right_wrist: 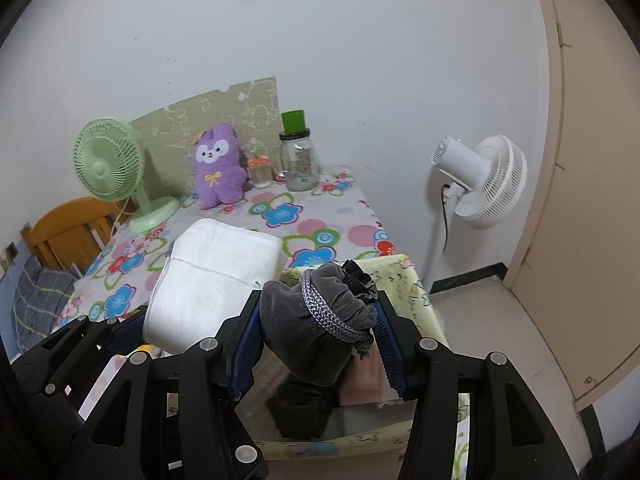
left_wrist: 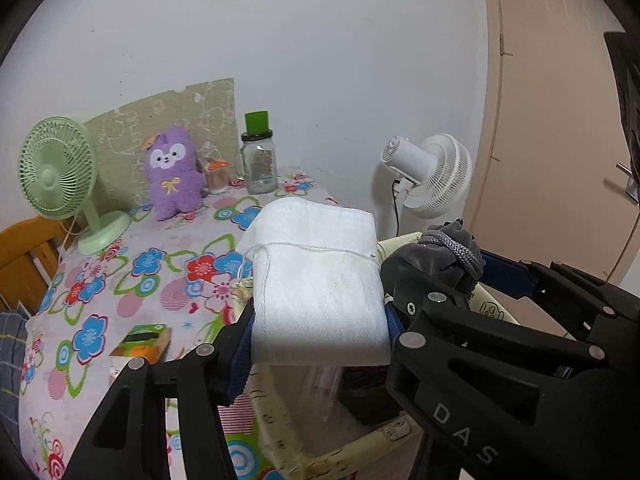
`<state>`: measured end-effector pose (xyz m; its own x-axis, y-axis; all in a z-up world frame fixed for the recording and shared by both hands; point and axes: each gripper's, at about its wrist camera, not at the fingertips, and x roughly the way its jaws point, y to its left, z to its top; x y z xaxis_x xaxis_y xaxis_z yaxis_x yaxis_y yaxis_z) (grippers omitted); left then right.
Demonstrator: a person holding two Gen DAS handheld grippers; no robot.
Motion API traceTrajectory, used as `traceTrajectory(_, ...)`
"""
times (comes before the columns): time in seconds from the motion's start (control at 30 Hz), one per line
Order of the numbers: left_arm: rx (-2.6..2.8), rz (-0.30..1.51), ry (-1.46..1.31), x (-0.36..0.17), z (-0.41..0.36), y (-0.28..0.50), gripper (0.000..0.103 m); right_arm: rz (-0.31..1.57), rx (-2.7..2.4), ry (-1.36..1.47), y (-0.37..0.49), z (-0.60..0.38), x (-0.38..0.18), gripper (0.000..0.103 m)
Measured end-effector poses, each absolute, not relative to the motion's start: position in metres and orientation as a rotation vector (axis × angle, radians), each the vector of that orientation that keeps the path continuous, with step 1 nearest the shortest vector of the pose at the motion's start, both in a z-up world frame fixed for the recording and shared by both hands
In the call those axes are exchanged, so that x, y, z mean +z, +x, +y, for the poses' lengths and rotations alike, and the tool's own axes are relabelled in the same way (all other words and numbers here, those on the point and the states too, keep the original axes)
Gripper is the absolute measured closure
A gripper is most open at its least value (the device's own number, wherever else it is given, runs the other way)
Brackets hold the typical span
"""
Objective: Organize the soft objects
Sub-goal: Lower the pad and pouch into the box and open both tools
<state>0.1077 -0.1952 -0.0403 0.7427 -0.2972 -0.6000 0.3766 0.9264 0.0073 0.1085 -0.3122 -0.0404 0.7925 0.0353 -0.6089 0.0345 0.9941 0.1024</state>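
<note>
Your left gripper clamps the white bundle, your right gripper clamps the grey pouch; the storage box gapes directly beneath both.

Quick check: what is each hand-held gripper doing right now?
Left hand-held gripper: closed on the white folded cloth.
Right hand-held gripper: closed on the grey drawstring pouch.

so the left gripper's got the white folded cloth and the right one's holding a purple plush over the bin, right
Not quite. The right gripper holds a grey drawstring pouch, as the right wrist view shows. The purple plush sits back on the table. The left gripper does hold the white folded cloth.
</note>
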Motion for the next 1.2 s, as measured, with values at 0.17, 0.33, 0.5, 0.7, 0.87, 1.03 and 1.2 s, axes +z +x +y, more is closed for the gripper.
traceTrajectory(0.17,-0.396,0.658,0.151,-0.048,-0.208,0.113,0.041,0.676,-0.023,0.115,0.113,-0.324,-0.049,0.047)
traceTrajectory(0.33,-0.409,0.687,0.164,-0.058,-0.218,0.118,0.04,0.703,-0.041,0.124,0.118,-0.333,-0.061,0.047)
traceTrajectory(0.5,-0.421,0.712,0.185,-0.065,-0.225,0.124,0.028,0.723,-0.054,0.135,0.124,-0.338,-0.068,0.047)
traceTrajectory(0.7,-0.422,0.716,0.202,-0.068,-0.228,0.125,0.015,0.722,-0.051,0.157,0.13,-0.342,-0.07,0.047)
traceTrajectory(0.87,-0.385,0.712,0.22,-0.066,-0.226,0.128,0.012,0.717,-0.027,0.173,0.136,-0.339,-0.071,0.047)
traceTrajectory(1.03,-0.368,0.709,0.232,-0.066,-0.22,0.133,0.011,0.716,-0.007,0.175,0.142,-0.335,-0.072,0.043)
traceTrajectory(1.2,-0.36,0.714,0.226,-0.065,-0.213,0.136,0.011,0.708,0.005,0.175,0.144,-0.329,-0.071,0.024)
